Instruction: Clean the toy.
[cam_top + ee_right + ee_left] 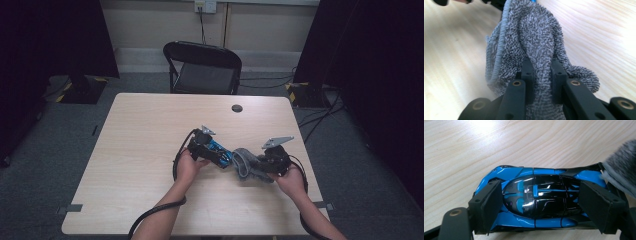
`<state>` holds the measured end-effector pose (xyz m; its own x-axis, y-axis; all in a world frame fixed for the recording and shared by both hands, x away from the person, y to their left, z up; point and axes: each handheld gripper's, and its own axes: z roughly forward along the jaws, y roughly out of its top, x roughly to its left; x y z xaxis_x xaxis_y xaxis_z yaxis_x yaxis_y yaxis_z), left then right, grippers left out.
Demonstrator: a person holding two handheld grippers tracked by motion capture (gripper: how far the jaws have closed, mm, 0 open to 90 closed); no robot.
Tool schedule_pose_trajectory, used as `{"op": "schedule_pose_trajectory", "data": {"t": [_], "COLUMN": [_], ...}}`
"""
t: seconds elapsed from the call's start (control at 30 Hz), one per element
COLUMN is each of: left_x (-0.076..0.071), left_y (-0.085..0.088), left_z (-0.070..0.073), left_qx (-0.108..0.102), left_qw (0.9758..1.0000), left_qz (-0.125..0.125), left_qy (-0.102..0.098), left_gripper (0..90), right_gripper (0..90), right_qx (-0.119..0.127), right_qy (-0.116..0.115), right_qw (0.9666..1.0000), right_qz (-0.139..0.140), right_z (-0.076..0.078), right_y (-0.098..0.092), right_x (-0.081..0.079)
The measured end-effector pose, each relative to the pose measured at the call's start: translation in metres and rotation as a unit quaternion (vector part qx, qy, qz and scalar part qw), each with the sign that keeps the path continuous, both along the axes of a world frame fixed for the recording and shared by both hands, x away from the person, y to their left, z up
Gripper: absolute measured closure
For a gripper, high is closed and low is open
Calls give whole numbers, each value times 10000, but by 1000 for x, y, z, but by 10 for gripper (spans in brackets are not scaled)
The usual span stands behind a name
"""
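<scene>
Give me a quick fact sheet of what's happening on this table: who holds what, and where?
Left gripper: jaws closed on the two sides of a blue and black toy car
Right gripper: jaws pinching a fold of a grey cloth
Cloth and car: cloth's edge reaches the car's end; contact cannot be told
Table: light wood, with a small dark round disc near the far edge
Behind the table: a black folding chair
</scene>
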<state>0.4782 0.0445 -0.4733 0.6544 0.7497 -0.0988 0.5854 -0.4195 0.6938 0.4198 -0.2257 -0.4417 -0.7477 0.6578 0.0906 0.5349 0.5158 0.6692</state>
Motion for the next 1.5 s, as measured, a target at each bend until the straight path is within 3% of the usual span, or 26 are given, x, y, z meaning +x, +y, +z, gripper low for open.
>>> {"op": "schedule_pose_trajectory", "data": {"t": [0.33, 0.7, 1.0, 1.5], "left_x": [0, 0, 0, 0], "left_y": [0, 0, 0, 0], "left_z": [0, 0, 0, 0], "left_qx": [5, -15, 10, -6], "left_qw": [10000, 10000, 10000, 10000], "left_qz": [-4, 9, -11, -14], "left_qy": [2, 7, 9, -7], "left_gripper": [197, 197, 197, 198], "right_gripper": [779, 777, 774, 770], "right_qx": [127, -50, -241, -291], "right_qy": [108, 239, 294, 282], "right_qw": [9985, 9941, 9947, 9952], "right_qz": [522, 1060, 952, 893], "right_z": [-1, -16, -33, -33], "right_y": [16, 52, 61, 58], "right_x": [-20, -32, -25, -17]}}
